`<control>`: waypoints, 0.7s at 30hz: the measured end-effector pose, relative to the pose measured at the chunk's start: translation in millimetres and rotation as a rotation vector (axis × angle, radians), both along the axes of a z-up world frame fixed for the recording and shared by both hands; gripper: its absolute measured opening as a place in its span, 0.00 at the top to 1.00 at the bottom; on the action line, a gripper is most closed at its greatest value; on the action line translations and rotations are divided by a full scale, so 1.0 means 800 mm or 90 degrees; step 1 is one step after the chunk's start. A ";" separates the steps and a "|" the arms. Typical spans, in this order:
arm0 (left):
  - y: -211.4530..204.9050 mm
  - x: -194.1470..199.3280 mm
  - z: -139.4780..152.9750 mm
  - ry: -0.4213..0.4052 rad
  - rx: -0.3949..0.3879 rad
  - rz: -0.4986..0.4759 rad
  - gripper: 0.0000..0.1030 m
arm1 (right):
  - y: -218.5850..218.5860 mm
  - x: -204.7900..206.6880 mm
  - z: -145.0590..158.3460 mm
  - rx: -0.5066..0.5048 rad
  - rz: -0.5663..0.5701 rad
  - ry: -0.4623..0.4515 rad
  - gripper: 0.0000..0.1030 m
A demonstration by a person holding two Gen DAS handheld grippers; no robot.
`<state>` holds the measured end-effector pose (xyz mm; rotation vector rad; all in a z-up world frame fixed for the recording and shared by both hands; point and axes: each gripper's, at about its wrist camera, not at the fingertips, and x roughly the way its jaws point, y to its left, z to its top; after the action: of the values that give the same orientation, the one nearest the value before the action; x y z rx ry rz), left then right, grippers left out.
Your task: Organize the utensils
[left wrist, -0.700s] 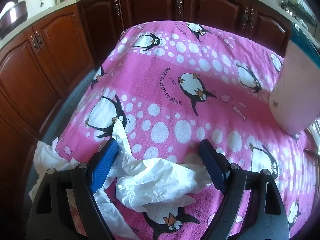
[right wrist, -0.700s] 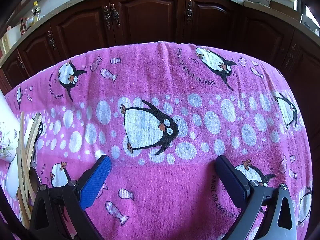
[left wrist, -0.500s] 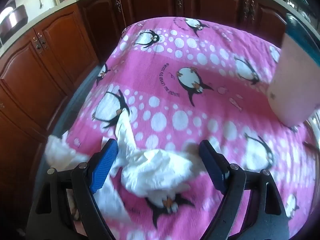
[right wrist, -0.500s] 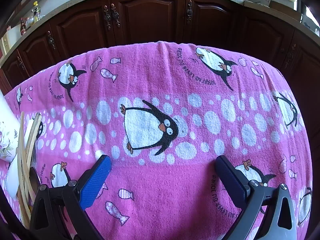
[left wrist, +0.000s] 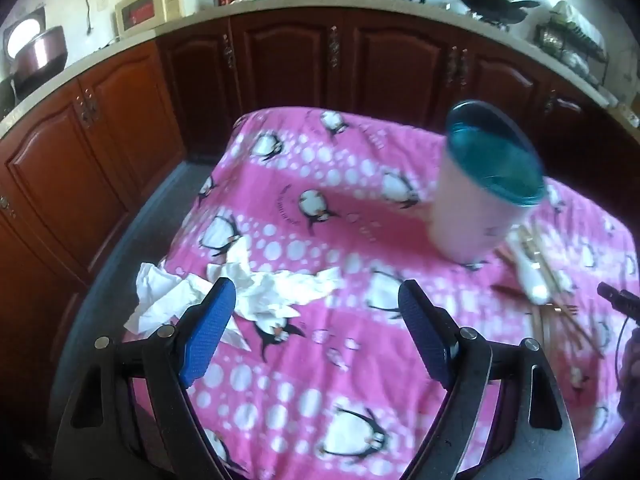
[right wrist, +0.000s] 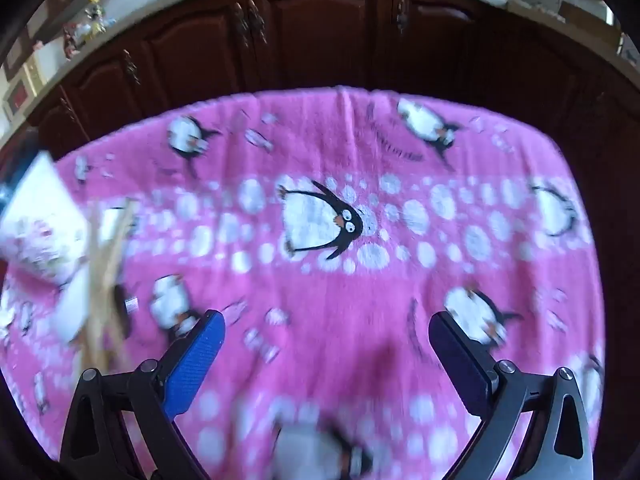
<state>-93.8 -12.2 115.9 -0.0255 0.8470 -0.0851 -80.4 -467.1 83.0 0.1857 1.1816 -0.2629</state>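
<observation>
A pink holder cup with a blue rim [left wrist: 480, 196] stands on the pink penguin cloth [left wrist: 320, 360]. Behind it to the right lie wooden chopsticks and a white spoon [left wrist: 536, 272]. In the right wrist view the cup [right wrist: 36, 220] and the chopsticks with the spoon [right wrist: 100, 280] show at the left edge, blurred. My left gripper [left wrist: 316, 332] is open and empty above the cloth, with crumpled white tissue [left wrist: 256, 292] just beyond its left finger. My right gripper [right wrist: 326, 350] is open and empty above bare cloth.
Dark wooden cabinets [left wrist: 288, 64] under a counter run around the far side of the table. Tissue hangs over the table's left edge [left wrist: 152, 292]. A dark floor gap [left wrist: 120, 248] lies left of the table. The other gripper's tip [left wrist: 616, 300] shows at the right.
Both grippers have pulled back and up, so more of the table shows. The left gripper has moved off the tissue. The cup and utensils now appear farther in. Both views are motion-blurred.
</observation>
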 end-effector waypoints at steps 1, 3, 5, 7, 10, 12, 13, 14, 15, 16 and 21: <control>-0.005 -0.003 0.004 -0.004 0.000 -0.006 0.19 | 0.006 -0.013 0.020 0.000 -0.004 -0.017 0.01; -0.022 -0.016 0.013 -0.016 0.000 -0.022 0.19 | 0.008 -0.038 0.055 0.009 -0.009 -0.042 0.01; -0.036 -0.026 0.018 -0.019 -0.007 -0.040 0.19 | 0.020 -0.060 0.088 0.008 -0.009 -0.069 0.01; -0.054 -0.036 0.026 -0.026 -0.011 -0.061 0.19 | 0.038 -0.072 0.116 0.005 -0.003 -0.083 0.01; -0.075 -0.053 0.038 -0.051 -0.007 -0.088 0.19 | 0.062 -0.078 0.139 -0.001 0.008 -0.085 0.01; -0.087 -0.061 0.044 -0.059 -0.003 -0.103 0.19 | 0.069 -0.086 0.157 0.003 0.015 -0.090 0.01; -0.091 -0.064 0.047 -0.061 -0.001 -0.107 0.19 | 0.085 -0.074 0.156 0.003 0.020 -0.093 0.01; -0.094 -0.067 0.050 -0.063 0.001 -0.112 0.19 | 0.095 -0.078 0.163 0.001 0.026 -0.100 0.01; -0.102 -0.070 0.053 -0.064 0.005 -0.113 0.19 | 0.105 -0.071 0.163 -0.003 0.031 -0.102 0.01; -0.106 -0.074 0.055 -0.068 0.007 -0.118 0.19 | 0.112 -0.075 0.171 -0.010 0.032 -0.105 0.01; -0.131 -0.090 0.071 -0.087 0.011 -0.130 0.19 | 0.135 -0.085 0.198 -0.015 0.039 -0.117 0.01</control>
<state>-166.0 -116.8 173.0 0.0828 0.7118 -0.2678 -148.5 -358.8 241.7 0.1501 1.0002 -0.2013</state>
